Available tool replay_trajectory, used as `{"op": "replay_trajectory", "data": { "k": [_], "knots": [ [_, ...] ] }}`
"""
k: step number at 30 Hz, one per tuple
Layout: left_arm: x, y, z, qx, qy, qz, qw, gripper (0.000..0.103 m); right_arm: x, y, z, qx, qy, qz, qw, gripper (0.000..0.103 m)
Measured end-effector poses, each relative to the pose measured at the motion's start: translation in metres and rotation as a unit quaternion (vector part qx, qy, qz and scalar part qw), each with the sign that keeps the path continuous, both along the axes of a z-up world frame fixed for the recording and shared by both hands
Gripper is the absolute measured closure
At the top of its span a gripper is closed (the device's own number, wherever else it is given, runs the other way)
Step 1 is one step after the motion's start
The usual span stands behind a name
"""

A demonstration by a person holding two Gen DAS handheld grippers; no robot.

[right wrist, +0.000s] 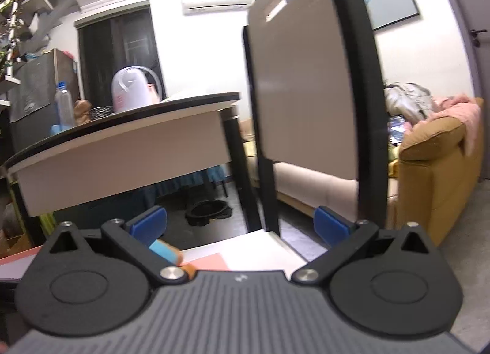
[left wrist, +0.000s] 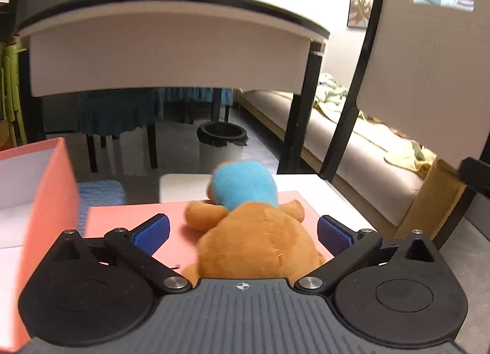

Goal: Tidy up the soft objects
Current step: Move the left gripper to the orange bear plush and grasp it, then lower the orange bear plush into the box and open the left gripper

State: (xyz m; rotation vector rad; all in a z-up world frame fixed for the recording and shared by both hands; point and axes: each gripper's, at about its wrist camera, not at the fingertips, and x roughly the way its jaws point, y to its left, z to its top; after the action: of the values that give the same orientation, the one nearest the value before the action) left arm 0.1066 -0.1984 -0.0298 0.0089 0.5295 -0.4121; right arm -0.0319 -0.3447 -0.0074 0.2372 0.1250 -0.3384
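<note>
The brown teddy bear (left wrist: 260,237) with the blue hat lies on the pink lid (left wrist: 128,219) straight ahead of the left tongs (left wrist: 243,233), its body between the wide-open blue pads, which flank it without visibly pinching, and its long axis running away from the tongs, head farthest. The pink box (left wrist: 46,188) stands open just to the left (its white inside shows), so I judge the left hand the nearer one for any lift toward it. The right tongs (right wrist: 240,227) hang wide open and empty, aimed higher at the chair (right wrist: 306,93) and table (right wrist: 122,152), with only a sliver of the bear low at left.
</note>
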Motion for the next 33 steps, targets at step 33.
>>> {"op": "replay_trajectory", "data": {
  "k": [33],
  "knots": [
    [-0.007, 0.062, 0.033, -0.038, -0.015, -0.013, 0.9991, 0.031, 0.008, 0.026, 0.013, 0.014, -0.053, -0.005, 0.998, 0.0]
  ]
}}
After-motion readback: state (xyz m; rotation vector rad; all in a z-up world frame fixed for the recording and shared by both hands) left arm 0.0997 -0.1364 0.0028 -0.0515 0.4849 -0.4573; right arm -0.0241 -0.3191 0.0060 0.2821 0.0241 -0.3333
